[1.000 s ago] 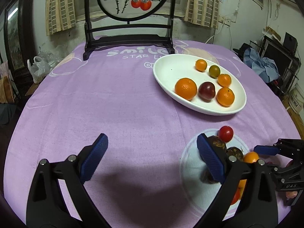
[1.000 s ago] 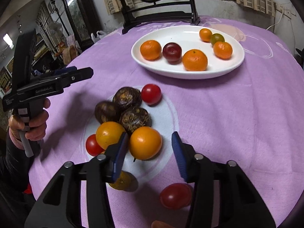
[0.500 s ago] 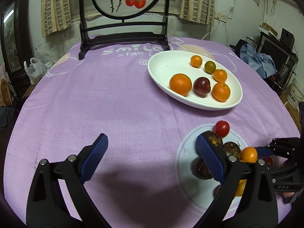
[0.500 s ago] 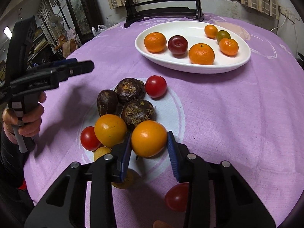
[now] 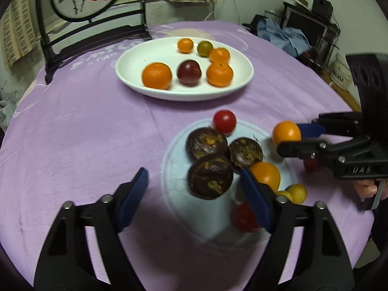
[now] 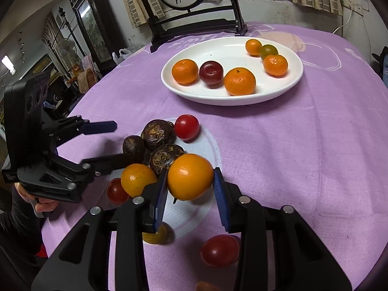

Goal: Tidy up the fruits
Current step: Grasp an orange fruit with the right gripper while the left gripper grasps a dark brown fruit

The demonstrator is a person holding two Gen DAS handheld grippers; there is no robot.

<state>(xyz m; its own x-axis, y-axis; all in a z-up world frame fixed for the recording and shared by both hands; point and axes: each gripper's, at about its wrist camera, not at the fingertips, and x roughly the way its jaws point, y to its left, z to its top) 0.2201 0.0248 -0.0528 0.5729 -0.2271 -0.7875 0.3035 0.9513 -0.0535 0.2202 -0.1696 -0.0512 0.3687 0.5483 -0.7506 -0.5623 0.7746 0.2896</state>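
A pile of fruit lies on a pale circle printed on the purple cloth: three dark brown wrinkled fruits, orange, red and small yellow ones. My left gripper hangs over the nearest dark brown fruit, which sits between its closing jaws; the pads stand clear of it. The same gripper shows from the side in the right wrist view. My right gripper is shut on an orange fruit, held just above the pile. A white oval plate beyond holds several oranges, a dark red plum and a green fruit.
A black chair with a round painted panel stands at the table's far side. A red tomato and a yellow fruit lie under my right gripper. A person's hand holds the left gripper. Furniture and clutter crowd the room's right.
My left gripper has swung right over the pile and its jaws have narrowed around a dark brown fruit. My right gripper has shut on the orange fruit and raised it slightly.
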